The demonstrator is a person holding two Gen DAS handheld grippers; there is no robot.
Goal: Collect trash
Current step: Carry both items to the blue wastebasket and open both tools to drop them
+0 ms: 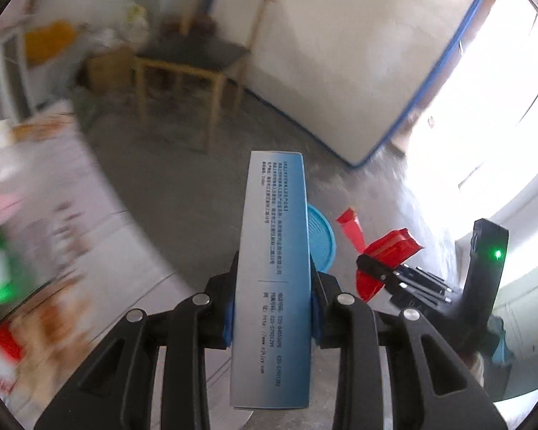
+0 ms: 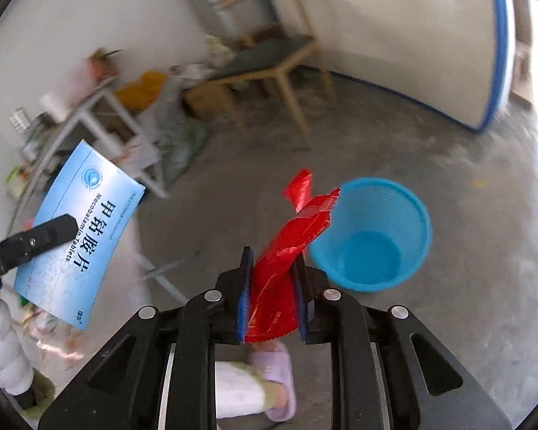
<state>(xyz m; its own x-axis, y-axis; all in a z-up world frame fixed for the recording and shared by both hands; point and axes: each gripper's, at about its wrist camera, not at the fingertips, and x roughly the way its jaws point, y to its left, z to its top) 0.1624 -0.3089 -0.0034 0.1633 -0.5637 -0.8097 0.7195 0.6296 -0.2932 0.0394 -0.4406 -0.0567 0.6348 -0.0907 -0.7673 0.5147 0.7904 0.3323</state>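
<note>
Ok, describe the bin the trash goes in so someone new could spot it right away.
Start at the wooden chair by the white wall, then come forward across the bare concrete floor. The bin stands there alone: a small round bright blue plastic basket, open-topped and empty, the only blue container on the floor.

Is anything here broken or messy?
Yes, a bit. The red wrapper clamped in the right gripper is crumpled and torn open at its top. The blue medicine box, held in the left gripper, looks undamaged. The blue bin stands upright on the floor and looks empty.
</note>
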